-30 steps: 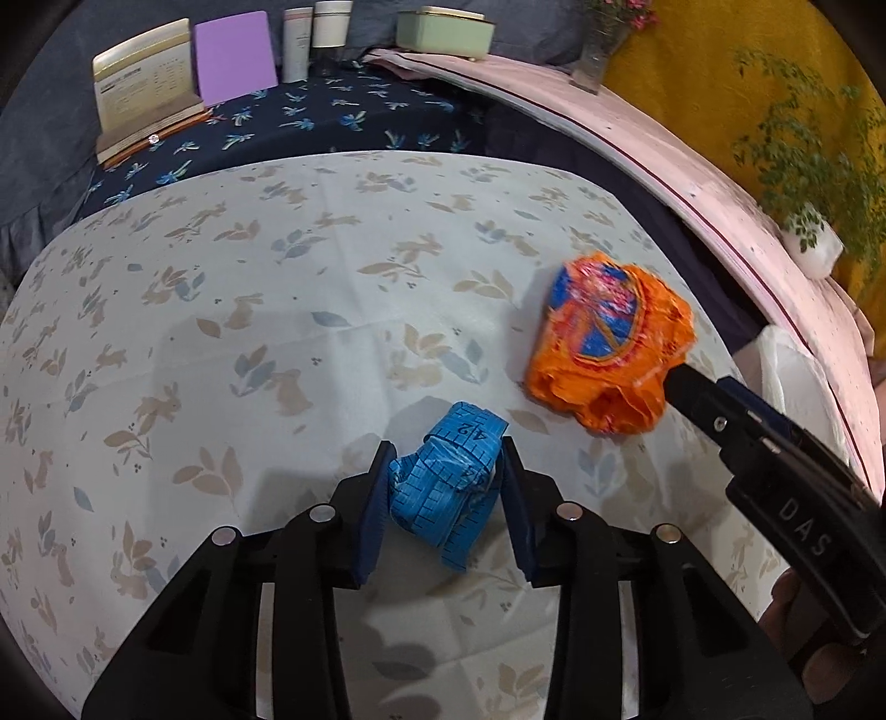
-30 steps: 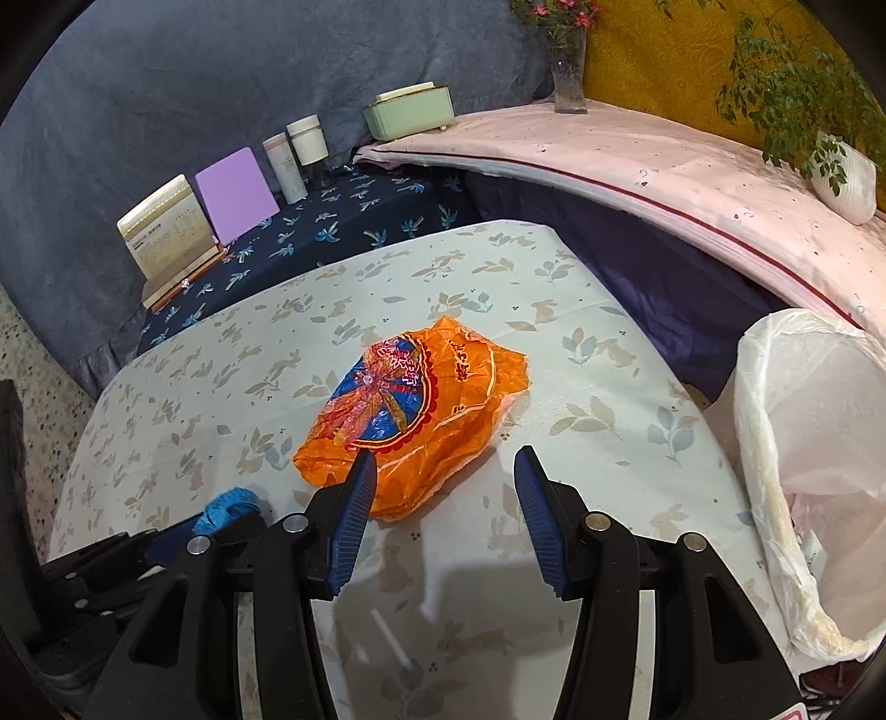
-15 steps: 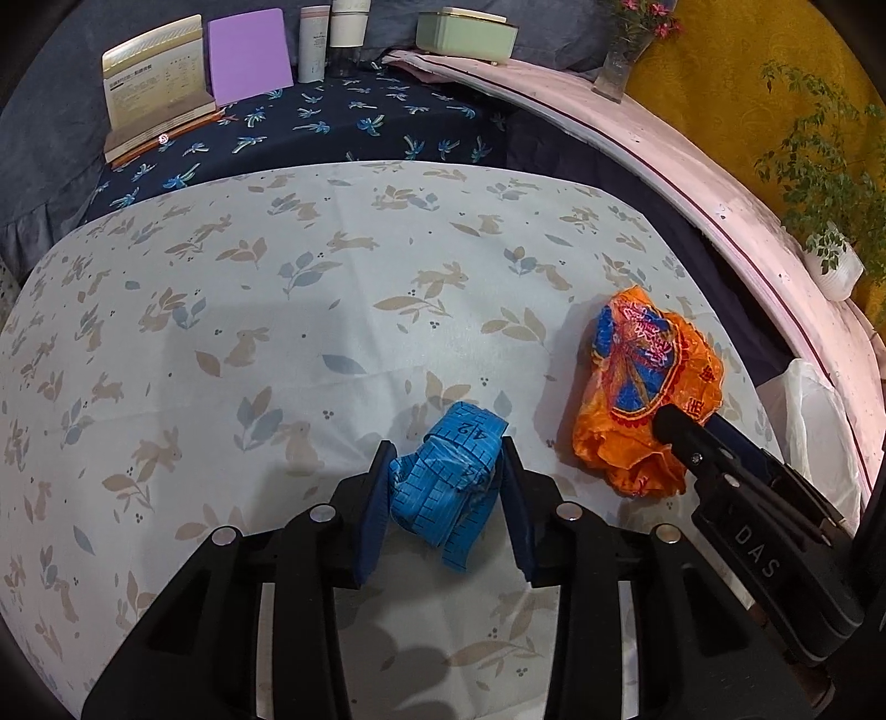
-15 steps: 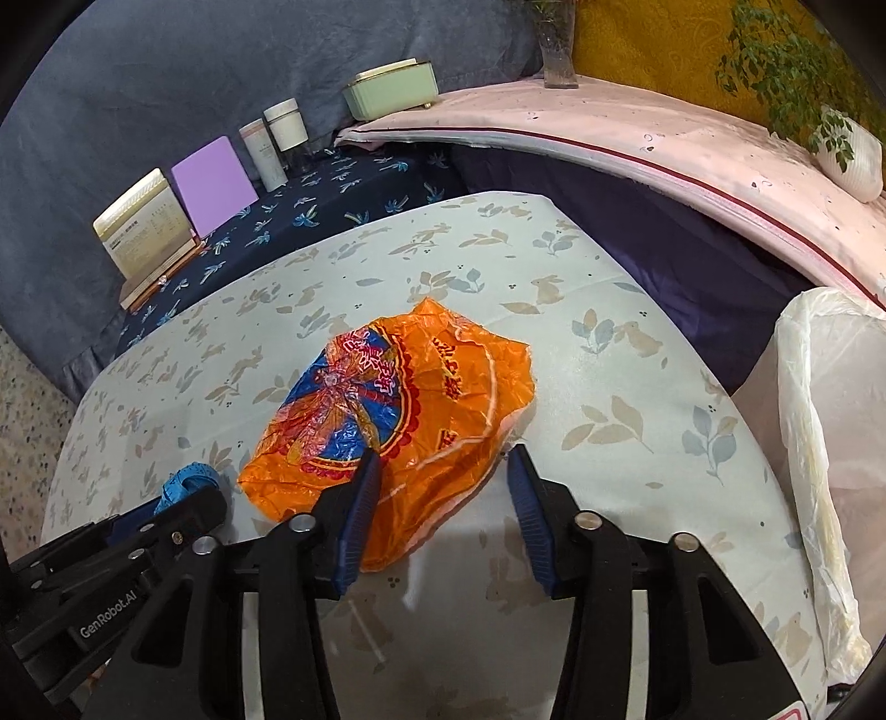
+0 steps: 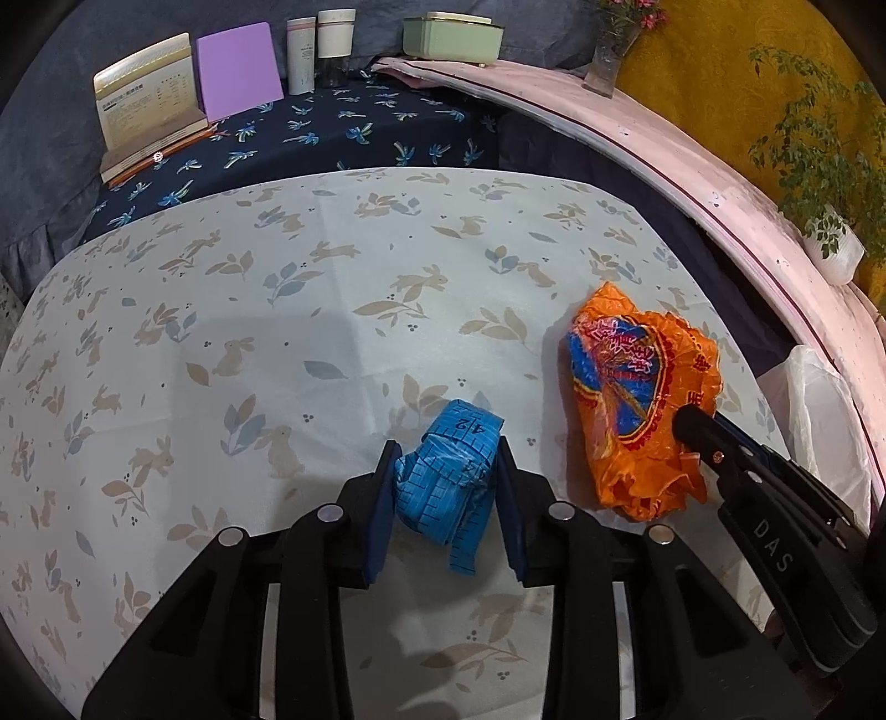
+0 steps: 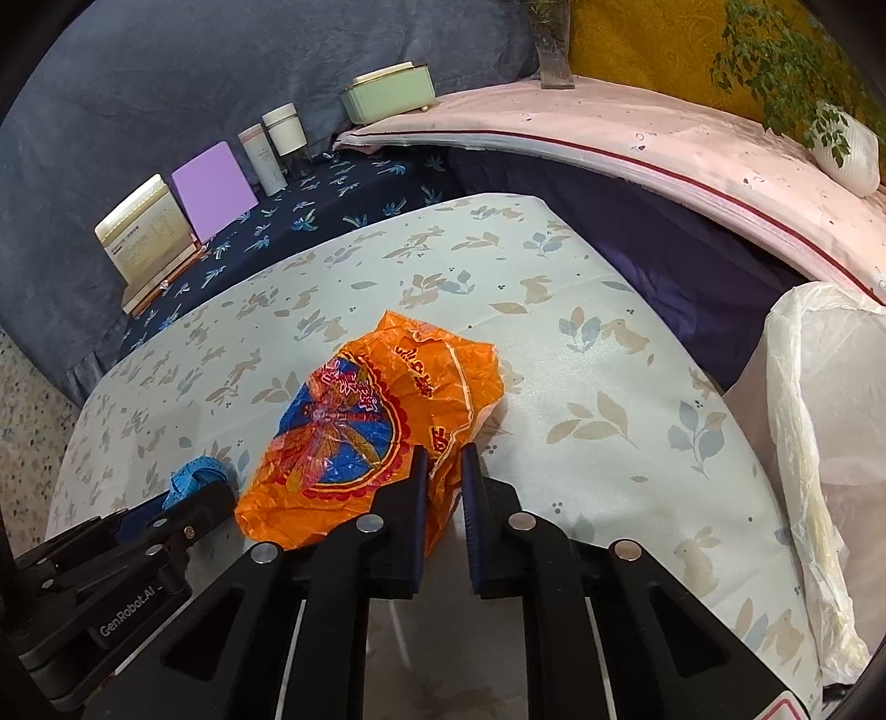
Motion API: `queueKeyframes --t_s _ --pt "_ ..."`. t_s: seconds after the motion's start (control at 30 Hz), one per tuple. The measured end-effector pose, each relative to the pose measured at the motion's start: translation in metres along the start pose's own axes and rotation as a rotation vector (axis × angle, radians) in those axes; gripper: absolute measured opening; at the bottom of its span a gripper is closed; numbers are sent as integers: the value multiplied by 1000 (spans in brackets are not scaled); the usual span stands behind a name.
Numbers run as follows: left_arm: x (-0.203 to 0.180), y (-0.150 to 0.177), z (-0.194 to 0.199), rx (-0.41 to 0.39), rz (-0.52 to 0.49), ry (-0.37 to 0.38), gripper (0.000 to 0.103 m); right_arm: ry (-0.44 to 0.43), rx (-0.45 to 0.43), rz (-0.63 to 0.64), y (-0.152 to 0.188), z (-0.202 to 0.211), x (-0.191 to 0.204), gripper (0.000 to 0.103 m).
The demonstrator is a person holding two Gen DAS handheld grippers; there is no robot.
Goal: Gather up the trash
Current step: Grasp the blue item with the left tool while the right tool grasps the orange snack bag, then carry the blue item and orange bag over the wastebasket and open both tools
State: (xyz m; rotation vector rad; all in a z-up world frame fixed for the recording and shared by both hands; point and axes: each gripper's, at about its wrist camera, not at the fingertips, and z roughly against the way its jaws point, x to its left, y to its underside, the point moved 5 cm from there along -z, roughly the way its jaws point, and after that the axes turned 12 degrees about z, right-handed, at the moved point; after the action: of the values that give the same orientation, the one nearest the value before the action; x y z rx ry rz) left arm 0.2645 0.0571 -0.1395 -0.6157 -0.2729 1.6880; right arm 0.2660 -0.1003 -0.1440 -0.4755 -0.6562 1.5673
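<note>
Currently both grippers are down on the table (image 5: 232,310), which wears a rabbit-and-leaf print cloth. Left gripper (image 5: 446,459) is clamped on a crumpled wad of blue measuring tape (image 5: 446,476); its jaws have just been closing a little further, and both pads press the wad's sides. One loose end of tape hangs out toward 6 o'clock in the left wrist view.

Right gripper (image 6: 443,471) has just been closing fast: jaws now narrow, pinching the near edge of the orange snack wrapper (image 6: 376,426). Most of the wrapper lies on the cloth from 10 to 12 o'clock off the fingertips in the right wrist view. In the left wrist view the wrapper sits at 3 o'clock from the tape, near but apart.

White trash bag (image 6: 819,443) stands off the table edge at 3 o'clock in the right wrist view, mouth open.

Back shelf at 11 o'clock: a card stand (image 5: 147,102), a purple board (image 5: 238,69), two white bottles (image 5: 318,47), and a green box (image 5: 451,39).
</note>
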Motion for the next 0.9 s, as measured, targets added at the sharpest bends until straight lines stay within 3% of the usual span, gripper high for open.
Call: queueKeyframes --t_s 0.47,0.9 --pt "-39 5 33 -37 -46 43 29 26 -102 -1 -11 59 -16 6" --pt "-108 13 79 -93 -130 112 28 83 -216 -78 -12 131 -71 6"
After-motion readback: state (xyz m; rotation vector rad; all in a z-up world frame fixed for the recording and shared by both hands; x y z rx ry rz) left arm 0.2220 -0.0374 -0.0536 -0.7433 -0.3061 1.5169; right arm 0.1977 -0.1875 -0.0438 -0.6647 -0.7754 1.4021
